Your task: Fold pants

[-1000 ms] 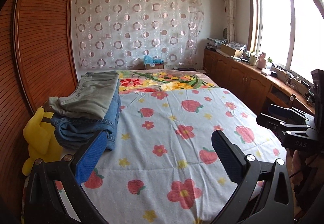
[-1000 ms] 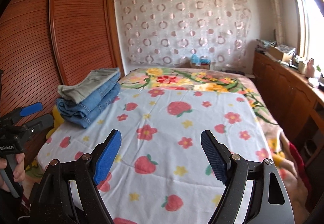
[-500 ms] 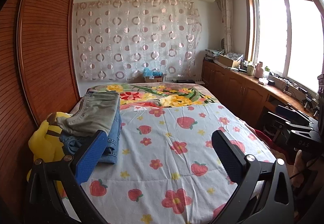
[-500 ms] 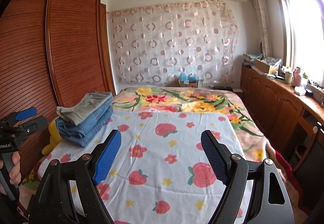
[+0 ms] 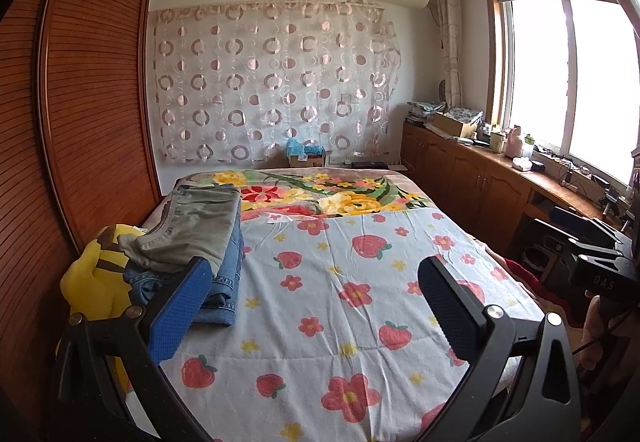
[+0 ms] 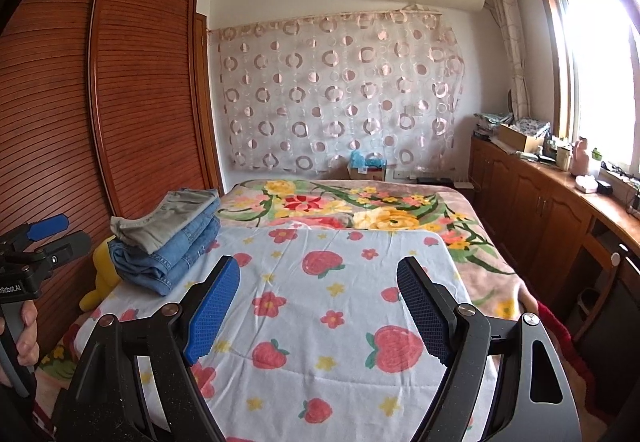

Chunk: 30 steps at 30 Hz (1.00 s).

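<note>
Blue pads on black fingers; pale blue sheet with red strawberries; grey-green pants atop blue jeans; yellow plush.

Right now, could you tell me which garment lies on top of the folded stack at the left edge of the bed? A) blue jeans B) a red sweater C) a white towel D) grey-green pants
D: the grey-green pants lie folded on top of the blue jeans, beside the yellow plush toy; both the left gripper and the right gripper are open and hold nothing.
</note>
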Each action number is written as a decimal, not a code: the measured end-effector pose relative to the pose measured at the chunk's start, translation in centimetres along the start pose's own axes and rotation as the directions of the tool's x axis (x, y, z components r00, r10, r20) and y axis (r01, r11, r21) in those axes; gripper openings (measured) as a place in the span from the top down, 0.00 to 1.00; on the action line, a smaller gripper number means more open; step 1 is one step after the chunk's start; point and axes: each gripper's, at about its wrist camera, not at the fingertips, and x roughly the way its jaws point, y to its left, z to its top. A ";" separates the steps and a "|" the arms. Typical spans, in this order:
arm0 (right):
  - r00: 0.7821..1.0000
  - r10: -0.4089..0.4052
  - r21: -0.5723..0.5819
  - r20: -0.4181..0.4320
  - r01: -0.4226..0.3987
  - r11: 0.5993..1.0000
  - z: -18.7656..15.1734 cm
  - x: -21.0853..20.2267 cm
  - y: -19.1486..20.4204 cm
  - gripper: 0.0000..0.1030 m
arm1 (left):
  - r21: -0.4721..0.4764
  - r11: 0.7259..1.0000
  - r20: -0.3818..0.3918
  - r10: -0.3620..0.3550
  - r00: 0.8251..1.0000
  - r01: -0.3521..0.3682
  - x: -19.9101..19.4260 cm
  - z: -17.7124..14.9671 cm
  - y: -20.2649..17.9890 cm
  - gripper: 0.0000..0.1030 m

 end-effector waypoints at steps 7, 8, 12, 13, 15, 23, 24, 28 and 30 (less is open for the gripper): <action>1.000 -0.001 0.000 -0.001 0.001 1.000 0.1 0.1 -0.2 0.20 | 0.001 1.000 -0.001 0.000 1.000 0.000 0.0 0.0 0.0 0.00; 1.000 -0.001 -0.001 -0.001 0.001 1.000 0.1 0.1 -0.2 0.20 | 0.000 1.000 0.000 0.000 1.000 0.000 0.0 -0.1 0.0 0.00; 1.000 -0.001 -0.002 -0.002 0.001 1.000 0.1 0.2 -0.2 0.20 | 0.001 1.000 0.000 0.001 1.000 -0.001 0.0 -0.1 0.1 0.00; 1.000 -0.001 -0.002 -0.002 0.001 1.000 0.1 0.2 -0.3 0.20 | 0.001 1.000 0.000 0.001 1.000 -0.001 0.0 -0.1 0.1 0.00; 1.000 0.000 -0.001 -0.002 0.000 1.000 0.0 0.2 -0.2 0.20 | 0.001 1.000 0.000 0.002 1.000 -0.002 0.1 -0.1 0.0 0.00; 1.000 -0.002 -0.001 -0.001 0.002 1.000 -0.1 0.3 -0.3 0.20 | 0.001 1.000 0.000 0.001 1.000 -0.001 0.1 -0.2 0.1 0.00; 1.000 -0.002 -0.002 -0.002 0.002 1.000 0.0 0.3 -0.4 0.20 | 0.001 1.000 0.000 0.002 1.000 -0.002 0.1 -0.2 0.0 0.00; 1.000 -0.002 -0.002 -0.002 0.002 1.000 -0.1 0.3 -0.3 0.20 | 0.002 1.000 0.002 0.003 1.000 -0.003 0.1 -0.2 0.1 0.00; 1.000 -0.002 -0.003 -0.001 0.002 1.000 -0.1 0.3 -0.3 0.20 | 0.002 1.000 0.001 0.002 1.000 -0.002 0.1 -0.2 0.1 0.00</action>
